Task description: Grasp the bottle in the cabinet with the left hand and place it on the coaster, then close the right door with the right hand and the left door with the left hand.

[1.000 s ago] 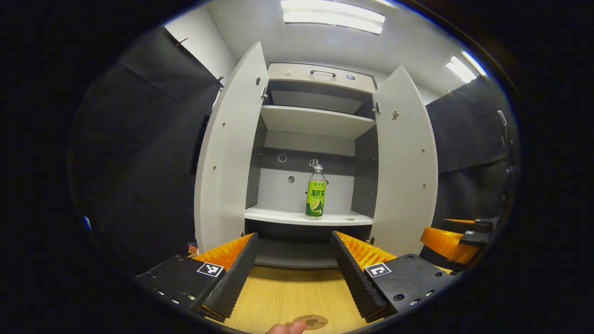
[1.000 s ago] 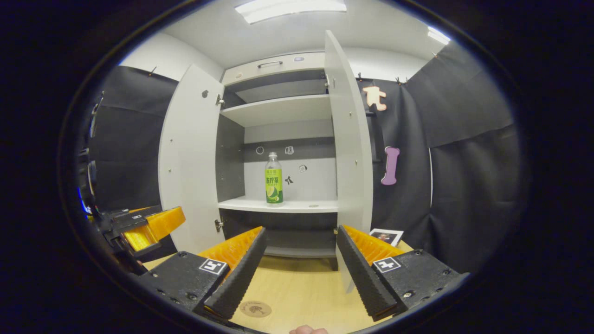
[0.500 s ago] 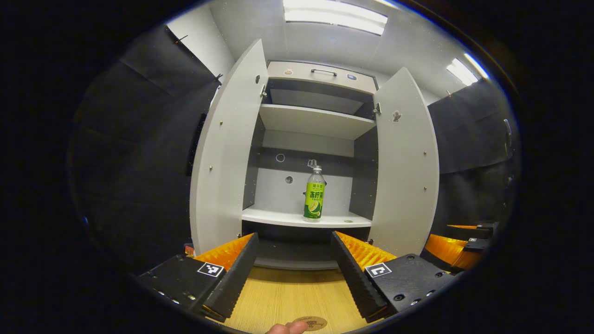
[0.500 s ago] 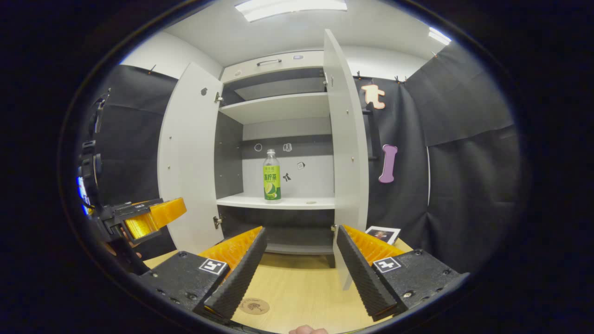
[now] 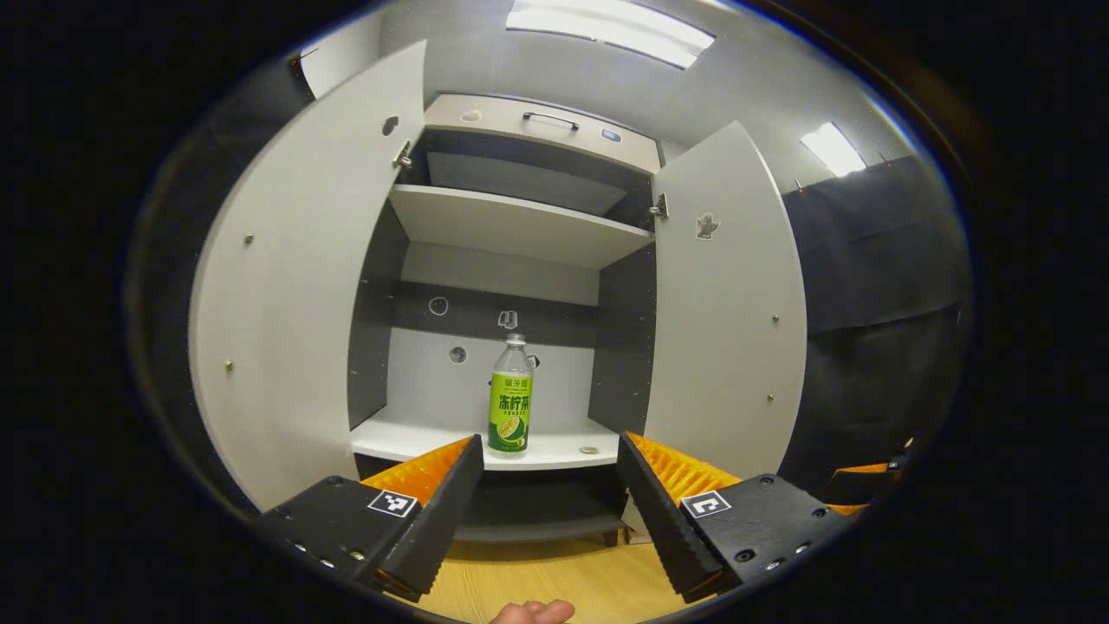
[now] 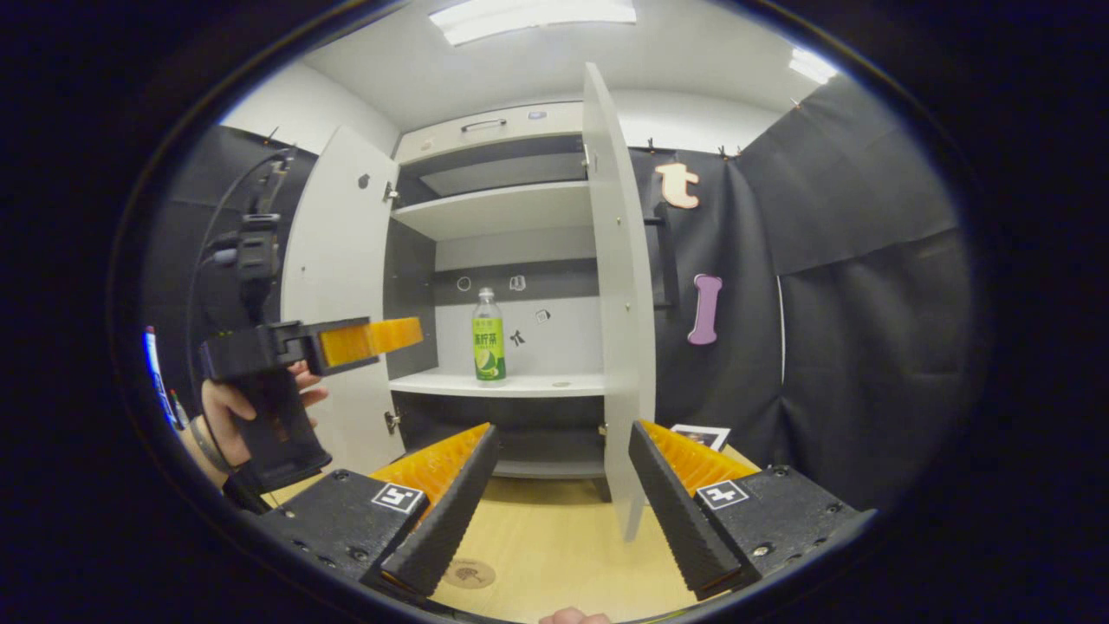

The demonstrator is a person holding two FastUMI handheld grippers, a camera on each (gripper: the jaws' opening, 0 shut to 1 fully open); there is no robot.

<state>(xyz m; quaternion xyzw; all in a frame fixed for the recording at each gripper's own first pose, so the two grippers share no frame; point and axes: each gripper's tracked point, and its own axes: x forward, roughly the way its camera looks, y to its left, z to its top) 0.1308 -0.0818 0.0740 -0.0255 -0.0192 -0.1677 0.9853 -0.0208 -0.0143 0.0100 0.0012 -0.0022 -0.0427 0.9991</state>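
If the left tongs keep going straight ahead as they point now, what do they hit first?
Most likely the bottle on the cabinet shelf: it stands between the open left tongs, slightly left of centre. The way to it looks free, though depth is unclear.

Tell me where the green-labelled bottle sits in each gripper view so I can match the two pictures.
Left gripper view: the bottle stands low at centre, just above the gap between this gripper's own fingers.
Right gripper view: the bottle stands left of centre, at mid height.
Shared landmark: the lower cabinet shelf it stands on.
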